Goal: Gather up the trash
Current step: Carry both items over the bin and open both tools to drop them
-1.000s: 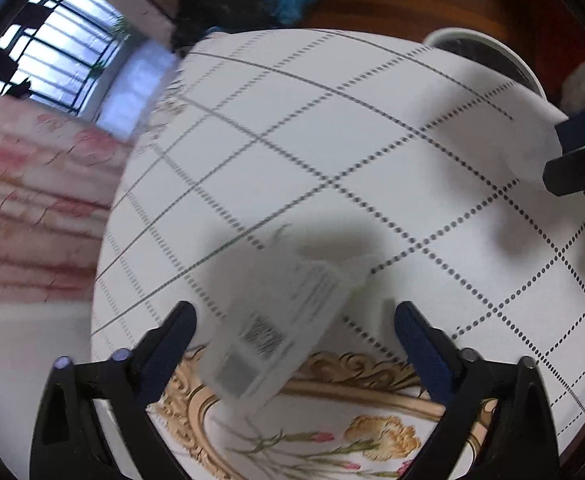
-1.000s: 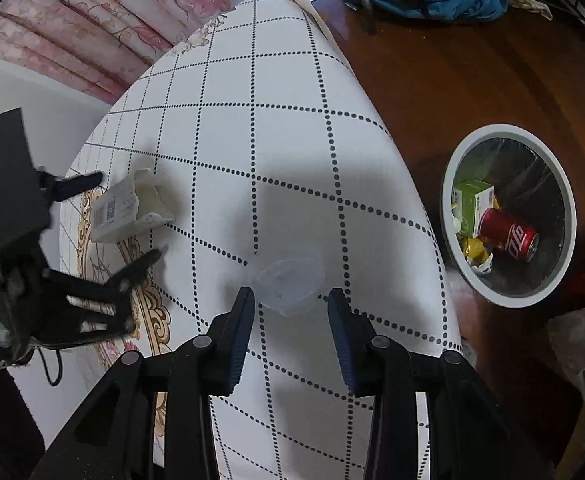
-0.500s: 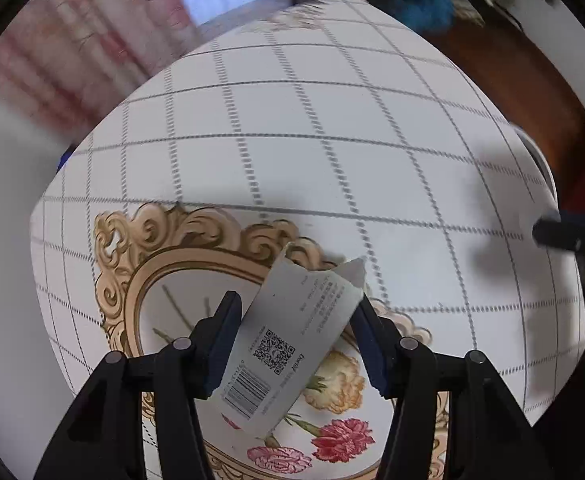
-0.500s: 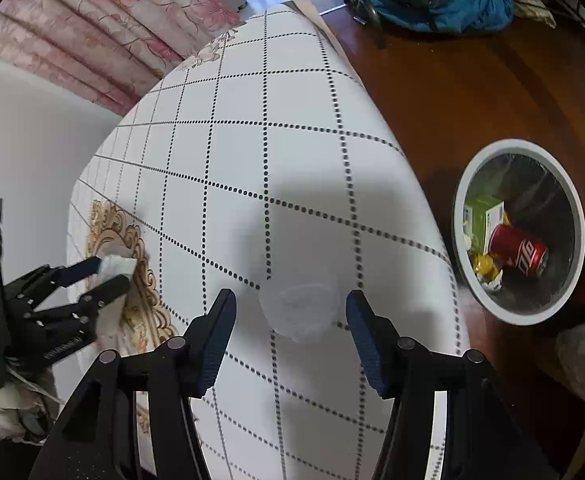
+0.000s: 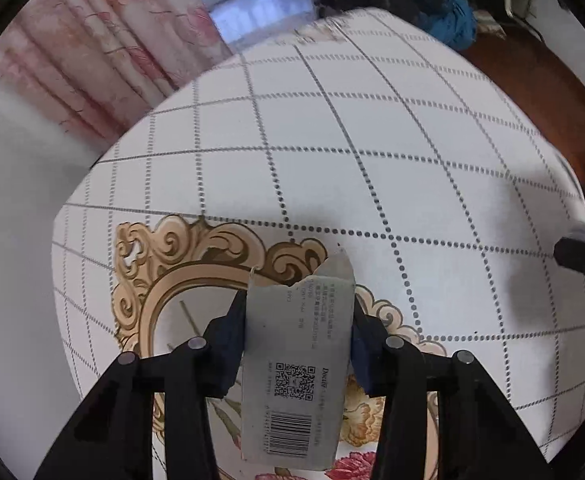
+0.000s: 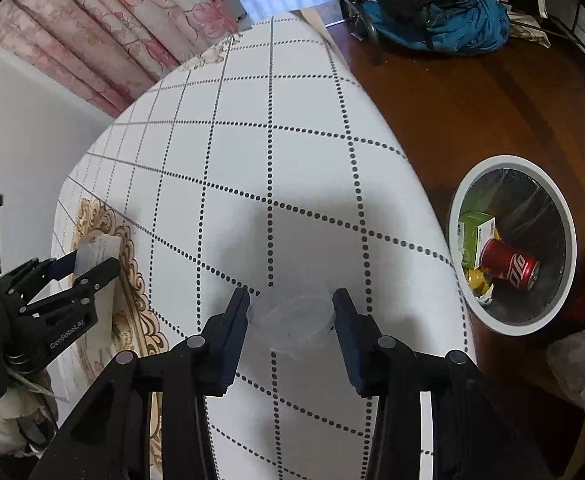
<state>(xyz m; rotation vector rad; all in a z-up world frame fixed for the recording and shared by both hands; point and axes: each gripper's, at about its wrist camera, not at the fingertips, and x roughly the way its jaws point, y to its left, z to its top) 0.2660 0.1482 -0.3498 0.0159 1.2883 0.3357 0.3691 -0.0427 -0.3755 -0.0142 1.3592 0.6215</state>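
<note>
A torn grey carton (image 5: 298,364) with a QR code and barcode is clamped between the fingers of my left gripper (image 5: 297,300), over the table's gold floral print. From the right wrist view the left gripper (image 6: 88,268) shows at the left edge with the carton (image 6: 96,246) in it. My right gripper (image 6: 291,300) is shut on a clear plastic cup (image 6: 292,320) near the table's right edge, both fingers touching its sides. A dark part of the right gripper (image 5: 584,258) shows at the far right of the left wrist view.
The table (image 6: 252,152) has a white cloth with dotted grid lines. Beside it on the brown floor stands a white-rimmed bin (image 6: 508,159) holding a green box (image 6: 474,232) and a red can (image 6: 510,266). Blue and black clothes (image 6: 444,12) lie beyond; pink curtains (image 6: 104,8) hang behind.
My left gripper closed on the carton and straightened it. My right gripper opened wider, moved forward around the cup, then closed on its sides.
</note>
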